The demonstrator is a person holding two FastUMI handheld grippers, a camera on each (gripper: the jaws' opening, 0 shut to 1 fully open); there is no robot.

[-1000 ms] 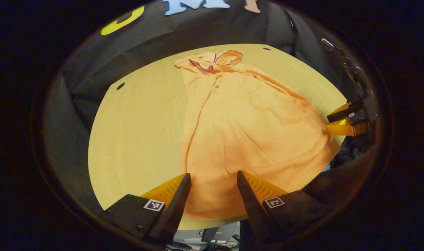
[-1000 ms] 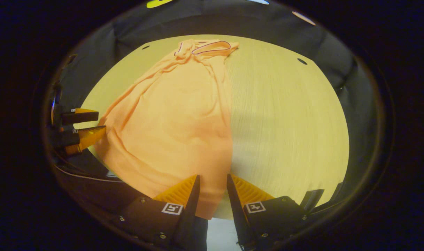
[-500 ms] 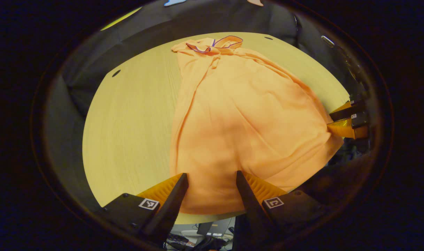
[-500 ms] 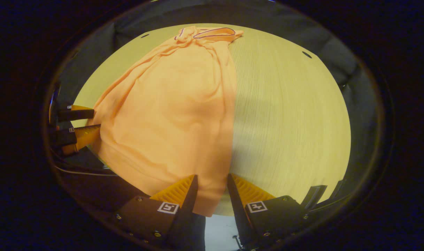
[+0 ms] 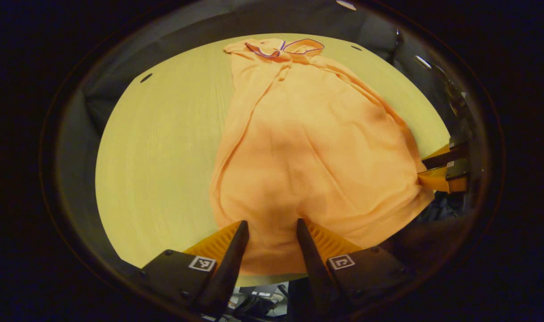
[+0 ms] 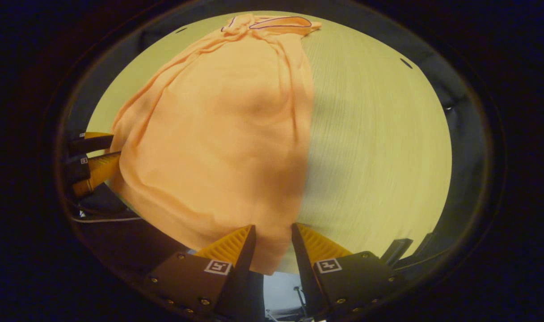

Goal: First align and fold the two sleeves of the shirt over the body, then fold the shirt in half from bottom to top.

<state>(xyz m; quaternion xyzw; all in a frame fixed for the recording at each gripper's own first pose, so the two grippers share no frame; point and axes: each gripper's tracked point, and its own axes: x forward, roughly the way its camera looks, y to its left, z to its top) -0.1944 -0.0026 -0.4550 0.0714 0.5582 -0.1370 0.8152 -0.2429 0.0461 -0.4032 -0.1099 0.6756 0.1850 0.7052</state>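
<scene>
A pale wooden desk carries an orange shirt, its collar at the far edge and its hem at the near edge. The left gripper and right gripper each pinch a near hem corner between narrowly parted fingers.

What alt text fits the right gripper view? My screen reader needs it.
An orange shirt lies lengthwise on a pale wooden table, collar at the far end. The right gripper has its fingers astride the near hem corner; the left gripper is at the opposite corner.
</scene>
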